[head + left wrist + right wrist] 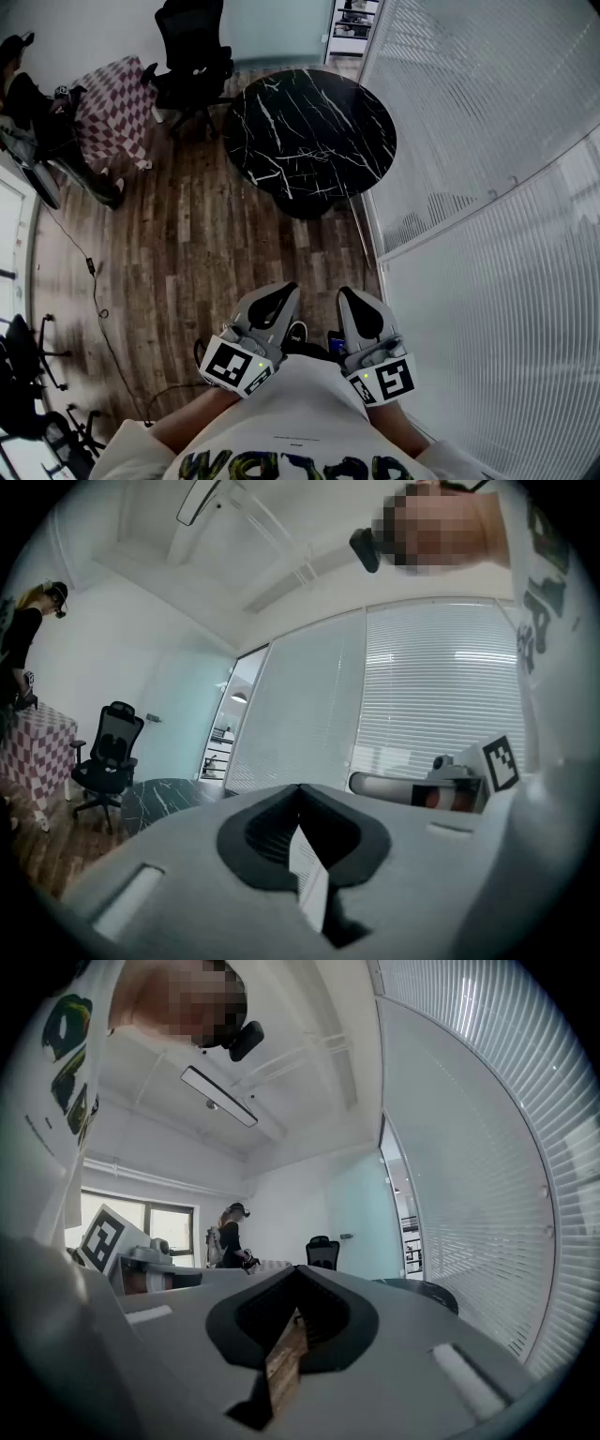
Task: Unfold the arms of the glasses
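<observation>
While the person stands on the wooden floor [187, 244], the head view shows the left gripper [277, 298] and the right gripper [354, 302] held side by side close to the chest, both pointing level toward a round table [309, 131] with a dark marbled top. That table lies straight ahead and well apart from both grippers, about midway between their lines, so neither hand looks nearer to it. No glasses show on its top, on the floor or anywhere else in this view, so which way their long axis runs cannot be told.

From the left gripper view, the jaws are clenched together with nothing between the pads. Beyond them sit the same table, low and to the left, an office chair [108, 752] past it, and window blinds [441, 686] ahead.

From the right gripper view, these jaws too are pressed together and empty. A second person [230, 1232] stands far off across the room, and the table's edge peeks in at the right. Again, no glasses appear. By my judgement the pair must first be found, most likely by stepping toward the table.
</observation>
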`<state>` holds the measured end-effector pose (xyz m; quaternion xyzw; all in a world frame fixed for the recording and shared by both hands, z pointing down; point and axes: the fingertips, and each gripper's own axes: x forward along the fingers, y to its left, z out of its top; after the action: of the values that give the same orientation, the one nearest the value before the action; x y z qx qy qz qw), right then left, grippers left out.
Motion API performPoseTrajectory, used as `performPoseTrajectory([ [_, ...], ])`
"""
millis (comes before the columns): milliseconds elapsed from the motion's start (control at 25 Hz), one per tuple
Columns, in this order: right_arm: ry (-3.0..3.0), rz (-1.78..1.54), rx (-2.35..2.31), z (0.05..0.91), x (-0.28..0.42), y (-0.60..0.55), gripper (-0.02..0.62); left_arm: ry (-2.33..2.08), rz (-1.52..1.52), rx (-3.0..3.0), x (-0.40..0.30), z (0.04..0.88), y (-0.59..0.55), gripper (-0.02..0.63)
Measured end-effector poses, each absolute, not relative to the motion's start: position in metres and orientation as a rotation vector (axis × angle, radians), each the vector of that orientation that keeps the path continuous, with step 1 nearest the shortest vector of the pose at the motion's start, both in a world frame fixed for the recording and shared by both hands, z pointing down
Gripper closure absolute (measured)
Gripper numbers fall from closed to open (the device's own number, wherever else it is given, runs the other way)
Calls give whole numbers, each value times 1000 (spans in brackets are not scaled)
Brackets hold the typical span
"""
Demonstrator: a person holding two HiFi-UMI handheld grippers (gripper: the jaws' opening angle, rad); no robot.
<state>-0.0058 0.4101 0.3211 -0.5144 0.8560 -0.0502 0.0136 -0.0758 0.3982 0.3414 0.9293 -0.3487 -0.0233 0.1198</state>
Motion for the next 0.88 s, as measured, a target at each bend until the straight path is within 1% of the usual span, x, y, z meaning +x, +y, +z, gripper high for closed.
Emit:
performPoseTrajectory([
  [480, 2660, -163, -1523, 321, 23, 412, 594, -1039, -32, 2702, -44, 352, 396, 606],
  [880, 2662, -242, -1533, 337, 32, 391, 594, -1041, -4, 2682, -37, 363, 379, 606],
])
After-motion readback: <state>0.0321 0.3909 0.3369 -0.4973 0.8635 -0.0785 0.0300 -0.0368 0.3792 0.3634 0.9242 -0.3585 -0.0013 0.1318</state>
